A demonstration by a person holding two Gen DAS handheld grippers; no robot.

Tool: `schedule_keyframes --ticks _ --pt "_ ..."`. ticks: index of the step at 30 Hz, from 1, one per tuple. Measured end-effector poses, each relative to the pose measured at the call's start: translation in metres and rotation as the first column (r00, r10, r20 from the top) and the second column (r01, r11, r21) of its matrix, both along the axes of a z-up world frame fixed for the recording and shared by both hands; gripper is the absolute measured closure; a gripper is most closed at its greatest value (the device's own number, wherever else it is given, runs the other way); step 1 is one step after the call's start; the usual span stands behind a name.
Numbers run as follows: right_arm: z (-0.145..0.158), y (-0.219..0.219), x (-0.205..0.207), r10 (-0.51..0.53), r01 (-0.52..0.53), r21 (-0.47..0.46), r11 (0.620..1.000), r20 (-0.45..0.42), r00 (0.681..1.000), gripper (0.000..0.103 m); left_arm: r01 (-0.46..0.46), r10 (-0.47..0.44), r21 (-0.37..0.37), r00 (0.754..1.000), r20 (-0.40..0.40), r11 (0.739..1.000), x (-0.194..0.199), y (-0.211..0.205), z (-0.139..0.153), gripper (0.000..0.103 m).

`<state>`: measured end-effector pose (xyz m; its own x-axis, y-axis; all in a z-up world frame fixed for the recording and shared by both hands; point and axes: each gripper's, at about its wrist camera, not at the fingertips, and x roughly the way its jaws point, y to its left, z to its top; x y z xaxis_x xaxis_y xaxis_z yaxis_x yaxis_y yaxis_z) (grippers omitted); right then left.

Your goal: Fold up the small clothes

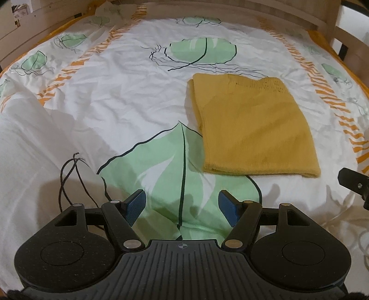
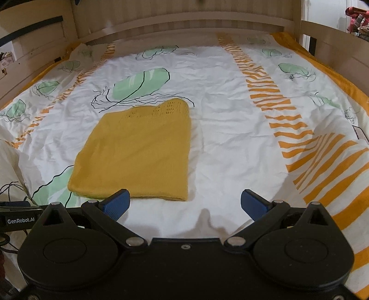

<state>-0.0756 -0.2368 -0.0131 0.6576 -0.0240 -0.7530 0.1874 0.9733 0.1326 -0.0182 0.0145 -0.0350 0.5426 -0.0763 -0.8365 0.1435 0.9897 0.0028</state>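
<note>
My left hand-held gripper (image 1: 182, 204) stands wide and empty over a green leaf print on the bedsheet (image 1: 120, 99). To its right the mustard knitted garment (image 1: 251, 129) lies flat on the bed, folded into a rough rectangle, with an openwork pattern along its far edge. My right hand-held gripper (image 2: 184, 203) also stands wide, holding nothing, just before the near hem. The inner layers I cannot see.

One folded yellow garment (image 1: 253, 124); one printed bedsheet (image 1: 129, 97); two hand-held grippers, left (image 1: 182, 206), right (image 2: 185, 204); one wooden bedframe (image 2: 184, 20).
</note>
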Motion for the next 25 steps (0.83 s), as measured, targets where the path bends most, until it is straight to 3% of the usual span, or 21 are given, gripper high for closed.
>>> schedule_keyframes --ticks 25 --pt "-0.0039 0.0011 0.0056 0.001 -0.001 0.016 1.000 -0.021 1.000 0.001 0.010 -0.010 -0.005 1.000 0.007 1.000 0.0012 -0.0009 0.0003 0.035"
